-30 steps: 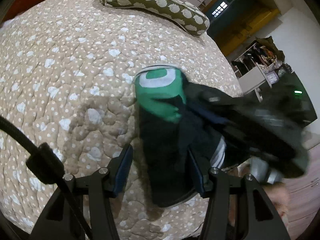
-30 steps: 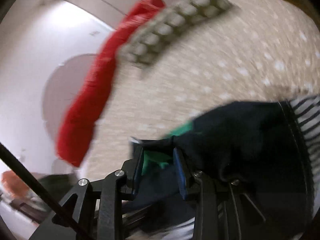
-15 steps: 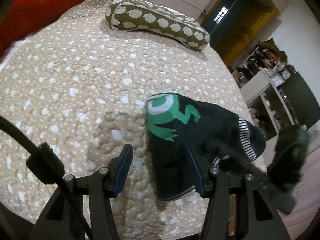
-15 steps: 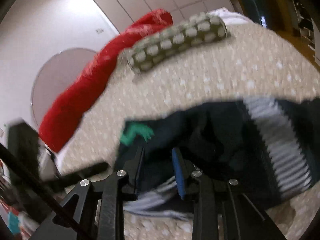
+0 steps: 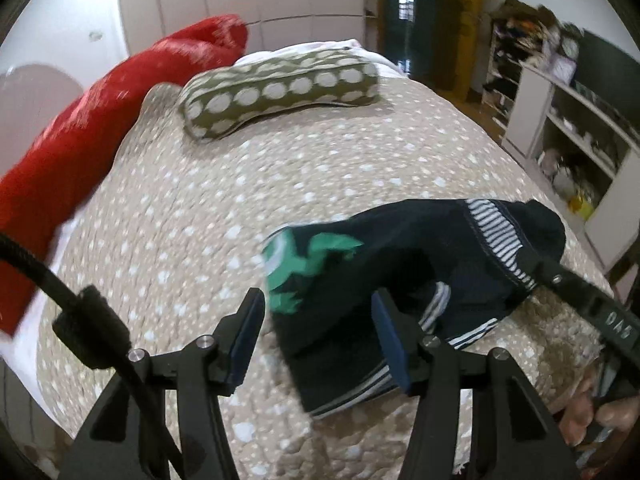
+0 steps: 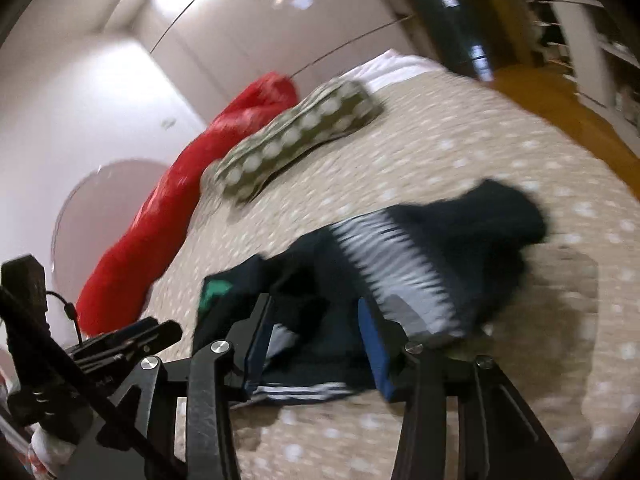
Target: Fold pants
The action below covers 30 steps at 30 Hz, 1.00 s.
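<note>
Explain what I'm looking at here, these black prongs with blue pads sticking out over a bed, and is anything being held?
There is no robot here. A person holds a two-fingered grasping tool in each hand, and a wide-angle camera on each one looks forward along its fingers, so the room looks bent.

One picture comes from the left tool, the other from the right tool.

On the beige quilted bedspread with white spots lies a bundle of dark navy pants with a green print and white stripes. Farther back sit an olive pillow with white dots and a red rolled blanket.

Nothing is held. Both tools are open. The right tool's jaws have just been opening, and the pants lie loose on the bed in front of them. Part of a hand shows at the lower right of the left view.
</note>
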Tool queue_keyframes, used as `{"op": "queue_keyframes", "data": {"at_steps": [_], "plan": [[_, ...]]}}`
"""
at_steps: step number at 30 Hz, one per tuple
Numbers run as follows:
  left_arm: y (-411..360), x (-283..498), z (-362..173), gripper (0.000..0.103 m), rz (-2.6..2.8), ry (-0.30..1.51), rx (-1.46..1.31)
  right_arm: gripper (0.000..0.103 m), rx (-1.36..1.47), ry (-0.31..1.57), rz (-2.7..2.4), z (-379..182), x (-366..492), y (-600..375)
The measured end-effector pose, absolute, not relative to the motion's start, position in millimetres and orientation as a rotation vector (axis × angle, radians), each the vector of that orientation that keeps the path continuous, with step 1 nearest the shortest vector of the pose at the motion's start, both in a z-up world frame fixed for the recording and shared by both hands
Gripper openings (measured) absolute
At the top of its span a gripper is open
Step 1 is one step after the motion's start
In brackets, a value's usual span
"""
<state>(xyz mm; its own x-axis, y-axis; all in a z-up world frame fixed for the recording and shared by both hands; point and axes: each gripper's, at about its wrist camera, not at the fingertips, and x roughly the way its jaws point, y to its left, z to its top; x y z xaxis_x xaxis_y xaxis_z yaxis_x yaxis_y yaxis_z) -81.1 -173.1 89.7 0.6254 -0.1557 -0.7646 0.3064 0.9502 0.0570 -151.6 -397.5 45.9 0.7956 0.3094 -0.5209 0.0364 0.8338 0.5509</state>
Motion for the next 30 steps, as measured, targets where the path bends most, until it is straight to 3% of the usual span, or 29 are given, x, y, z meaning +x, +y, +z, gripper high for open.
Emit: {"op": "queue_keyframes", "data": {"at_steps": [9,30], "plan": [[-226.3,-74.7,87.5,0.054,-0.324,0.859,0.286,0.065,0.664,0.614,0.045,31.6,-174.1,-452.5],[-307.2,-27.1,75.2,0.054,-0.417,0.927,0.369,0.072,0.713,0.649,0.044,4.8,-173.3,-464.8]]}}
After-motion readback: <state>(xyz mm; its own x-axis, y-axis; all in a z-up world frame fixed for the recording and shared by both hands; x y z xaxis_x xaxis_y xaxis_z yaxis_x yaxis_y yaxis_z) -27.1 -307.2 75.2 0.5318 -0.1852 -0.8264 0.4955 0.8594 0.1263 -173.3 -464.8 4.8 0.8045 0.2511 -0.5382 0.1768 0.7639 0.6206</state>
